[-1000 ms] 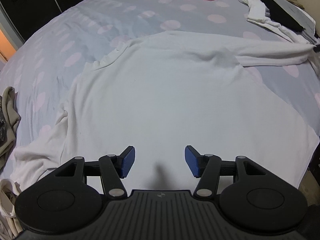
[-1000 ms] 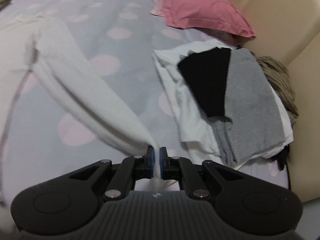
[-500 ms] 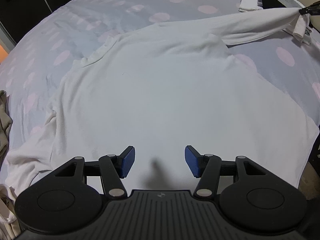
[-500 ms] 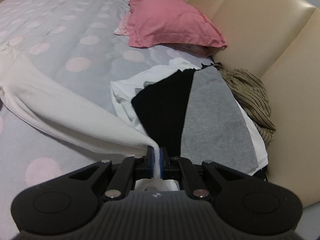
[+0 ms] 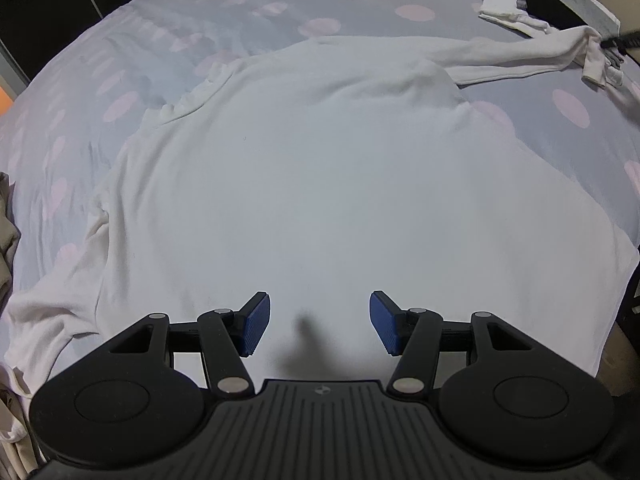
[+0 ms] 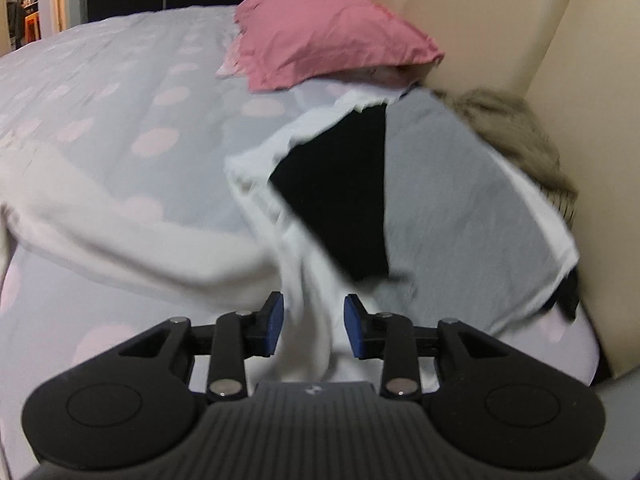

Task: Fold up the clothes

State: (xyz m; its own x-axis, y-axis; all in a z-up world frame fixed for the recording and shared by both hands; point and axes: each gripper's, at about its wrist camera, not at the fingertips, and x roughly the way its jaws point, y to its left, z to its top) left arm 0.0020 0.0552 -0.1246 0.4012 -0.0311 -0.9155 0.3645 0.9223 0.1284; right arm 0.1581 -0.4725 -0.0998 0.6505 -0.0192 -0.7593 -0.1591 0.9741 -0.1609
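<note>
A white long-sleeved shirt [image 5: 320,180] lies spread flat on the bed. My left gripper [image 5: 320,324] hangs open just above its lower body, with nothing between the blue pads. The shirt's right sleeve [image 5: 500,56] is stretched out to the far right, where the tip of my right gripper [image 5: 620,40] shows. In the right wrist view the sleeve [image 6: 140,240] runs in from the left and its cuff [image 6: 308,320] hangs loosely between the pads of my right gripper [image 6: 310,326]. Those jaws are opening and no longer pinch the cloth.
A stack of folded clothes [image 6: 440,200], grey, black and white, lies just beyond the cuff against the beige headboard [image 6: 520,20]. A pink pillow [image 6: 332,36] and a brown striped garment [image 6: 520,136] sit nearby. Beige clothing [image 5: 6,240] lies at the left bed edge. The sheet [image 5: 200,20] is grey with pink dots.
My right gripper pulled the sleeve outward toward the folded stack, rolled, and its jaws parted from the cuff. My left gripper stayed open over the shirt.
</note>
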